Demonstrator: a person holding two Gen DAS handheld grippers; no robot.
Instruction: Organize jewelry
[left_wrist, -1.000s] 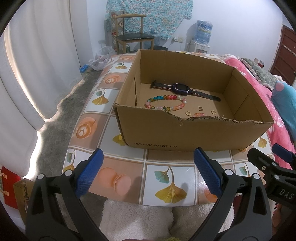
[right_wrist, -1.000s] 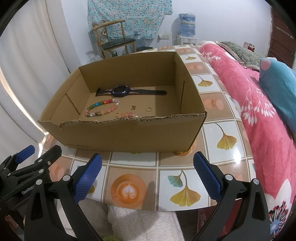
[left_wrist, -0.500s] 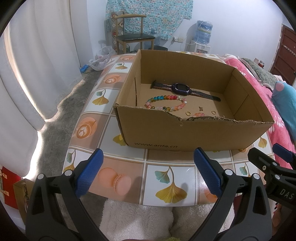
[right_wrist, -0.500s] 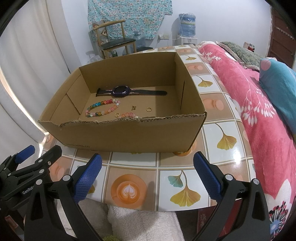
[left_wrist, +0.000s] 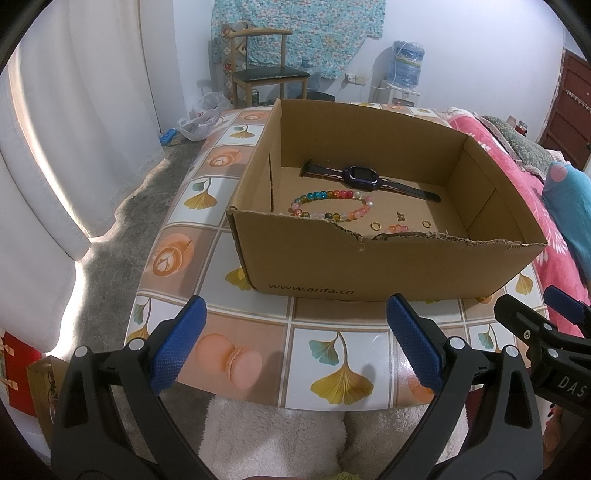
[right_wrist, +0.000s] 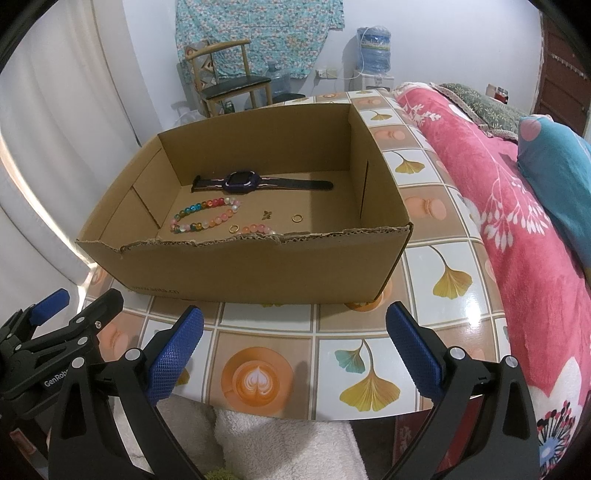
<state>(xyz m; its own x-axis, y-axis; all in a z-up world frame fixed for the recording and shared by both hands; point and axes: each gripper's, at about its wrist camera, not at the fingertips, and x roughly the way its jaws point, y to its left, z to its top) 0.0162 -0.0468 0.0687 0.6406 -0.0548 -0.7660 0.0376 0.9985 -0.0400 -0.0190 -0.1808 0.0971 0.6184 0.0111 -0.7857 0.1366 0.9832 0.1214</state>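
Inside the plain brown cardboard box (left_wrist: 369, 266), a dark purple smartwatch (left_wrist: 362, 177) lies behind a rainbow-beaded bracelet (left_wrist: 332, 205) (pink beads dominate one end). Under the box, the bench (left_wrist: 258, 343) shows orange macaron and yellow ginkgo-leaf tiles.

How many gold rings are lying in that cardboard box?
2. One ring lies by the front wall, next to the small pink bracelet; the other ring sits further right. The front wall of the box may hide more.

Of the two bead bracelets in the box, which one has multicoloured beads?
The larger bracelet, lying just in front of the watch; the smaller bracelet by the near wall looks all pink.
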